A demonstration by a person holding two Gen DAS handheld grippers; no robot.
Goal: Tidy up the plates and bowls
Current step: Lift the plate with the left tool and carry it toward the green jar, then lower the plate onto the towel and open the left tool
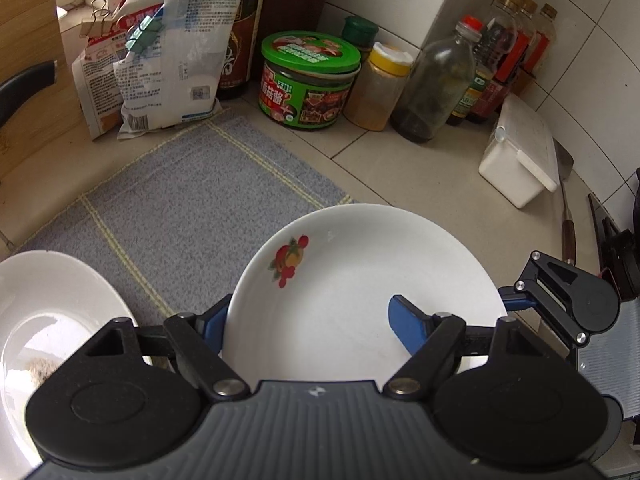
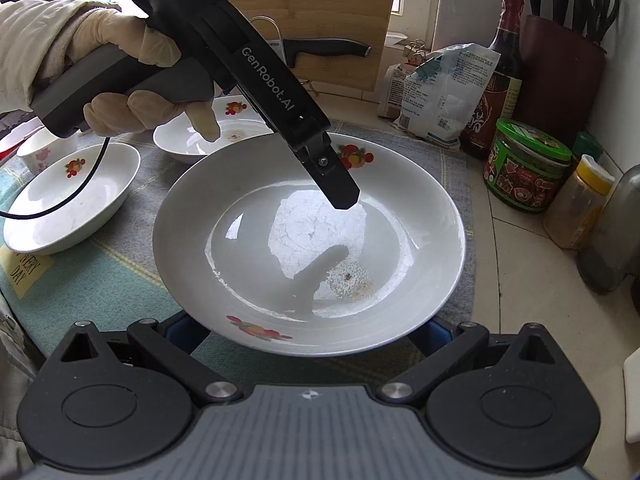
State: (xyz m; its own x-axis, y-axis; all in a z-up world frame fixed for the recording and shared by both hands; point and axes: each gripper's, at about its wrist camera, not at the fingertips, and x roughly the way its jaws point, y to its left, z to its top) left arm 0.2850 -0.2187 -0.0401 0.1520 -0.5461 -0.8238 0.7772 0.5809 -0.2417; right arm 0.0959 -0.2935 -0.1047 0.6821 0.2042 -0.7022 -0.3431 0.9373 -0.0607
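**Sorting barely begun: one plate in hand, nothing stacked**

The large fruit-patterned plate (image 2: pixel 304 240) is the piece being handled. In the right wrist view it fills the middle, over the checked cloth (image 2: pixel 120 280), with its 3 o'clock rim reaching out past the cloth's edge above the tiled counter (image 2: pixel 512 248). The left gripper (image 1: pixel 308 322) comes in from 11 o'clock and sits astride the far rim. Its fingers are apart, one inside the plate and one outside, and they do not seem to pinch it. The right gripper (image 2: pixel 310 332) has both fingers tucked under the near rim at 6 o'clock. Whether they squeeze the plate or merely sit beneath it I cannot tell (the plate hides them); I judge the plate raised.

The other pieces lie singly on the cloth: a shallow dish (image 2: pixel 72 196) at 9 o'clock, a bowl (image 2: pixel 208 136) at 11 o'clock, and a small bowl (image 2: pixel 44 152) beyond at 10 o'clock. No two pieces are nested or stacked anywhere in view, so by my reckoning nearly all the grouping is left.
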